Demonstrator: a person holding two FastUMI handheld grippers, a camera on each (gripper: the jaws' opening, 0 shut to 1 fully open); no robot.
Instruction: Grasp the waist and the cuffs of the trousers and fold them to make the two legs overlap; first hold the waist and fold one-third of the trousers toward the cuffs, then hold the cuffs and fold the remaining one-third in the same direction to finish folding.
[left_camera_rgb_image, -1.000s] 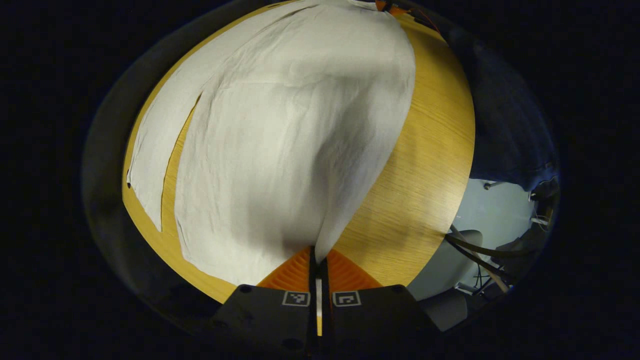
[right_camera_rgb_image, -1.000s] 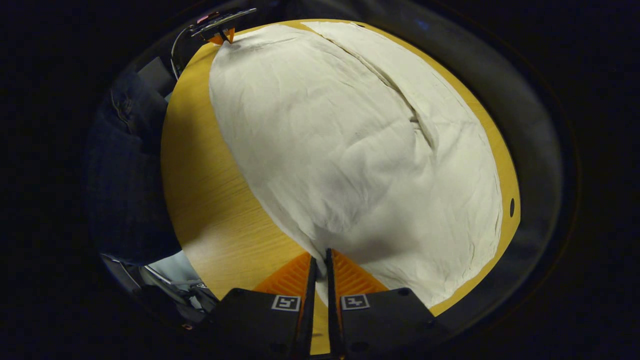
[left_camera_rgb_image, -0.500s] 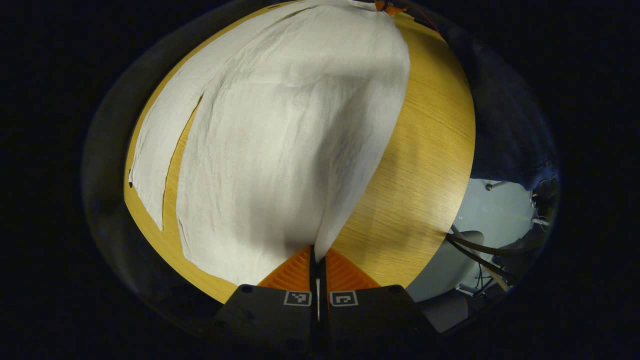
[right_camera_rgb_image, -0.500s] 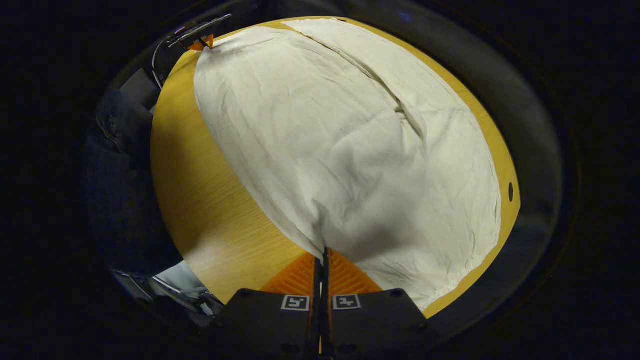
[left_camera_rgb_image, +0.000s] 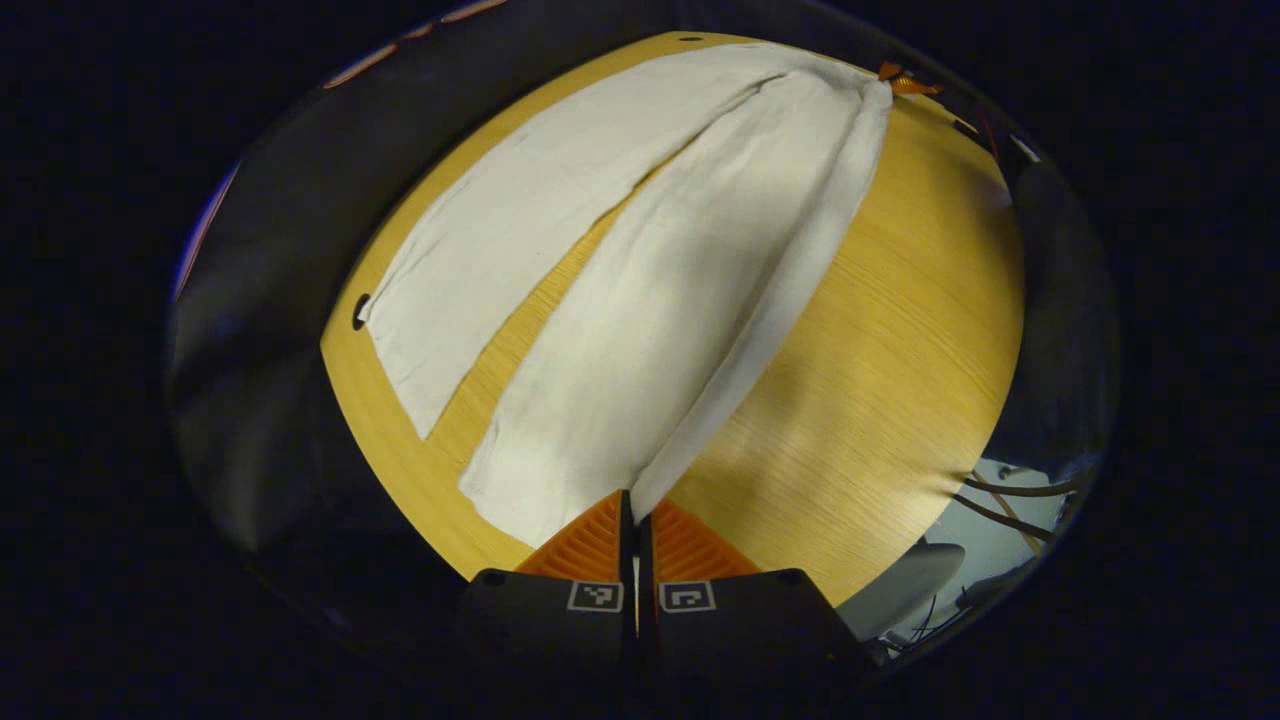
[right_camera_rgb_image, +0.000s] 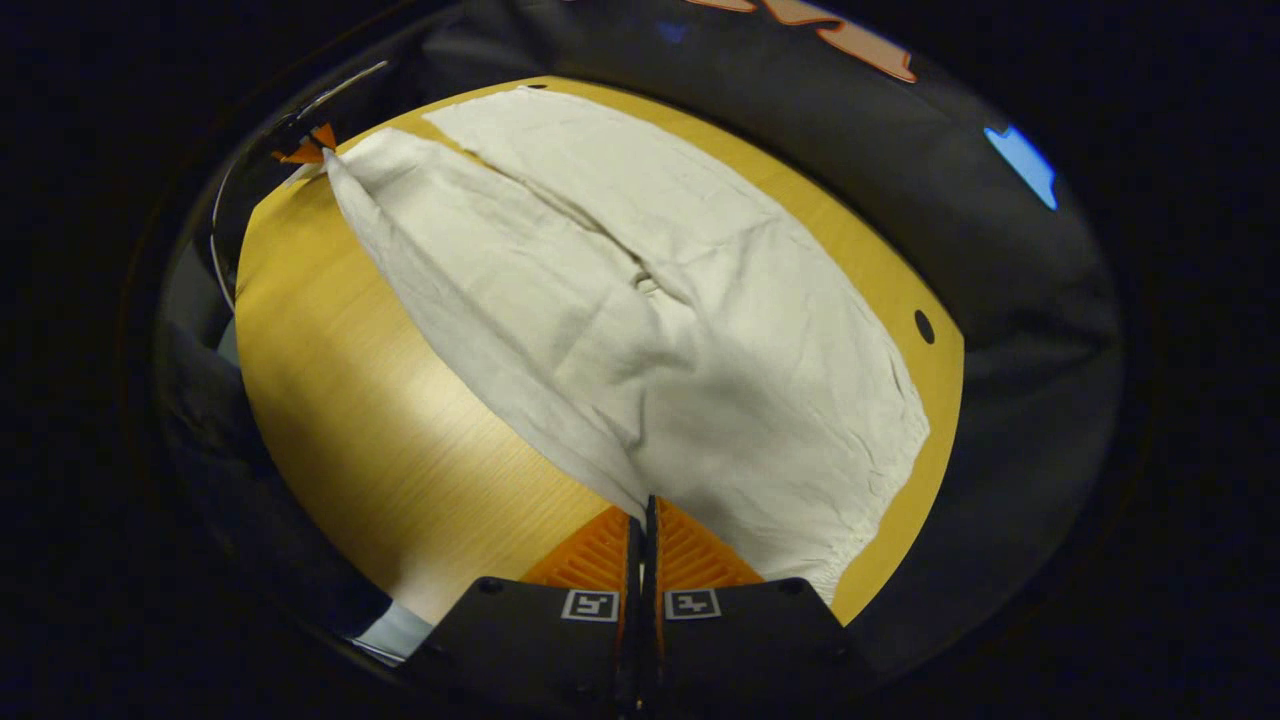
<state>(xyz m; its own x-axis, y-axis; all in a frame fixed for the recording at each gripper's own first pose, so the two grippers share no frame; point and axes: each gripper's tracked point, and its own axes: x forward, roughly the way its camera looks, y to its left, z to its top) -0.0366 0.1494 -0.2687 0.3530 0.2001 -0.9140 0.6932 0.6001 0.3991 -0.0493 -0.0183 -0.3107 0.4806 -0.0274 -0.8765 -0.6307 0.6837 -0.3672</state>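
Left gripper (left_camera_rgb_image: 634, 505) is clamping the cuff edge of the white trousers (left_camera_rgb_image: 660, 300); right gripper (right_camera_rgb_image: 644, 510) is clamping their waist edge. The near leg is hanging lifted above the wooden tabletop (left_camera_rgb_image: 880, 330), the far leg lying flat.

Trousers (left_camera_rgb_image: 640, 300): matt creased cloth; table (left_camera_rgb_image: 880, 330): wood grain.

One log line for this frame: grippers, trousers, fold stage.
left gripper: shut on trousers cuff | right gripper: shut on waist | near leg lifted | legs not yet overlapped | wooden table
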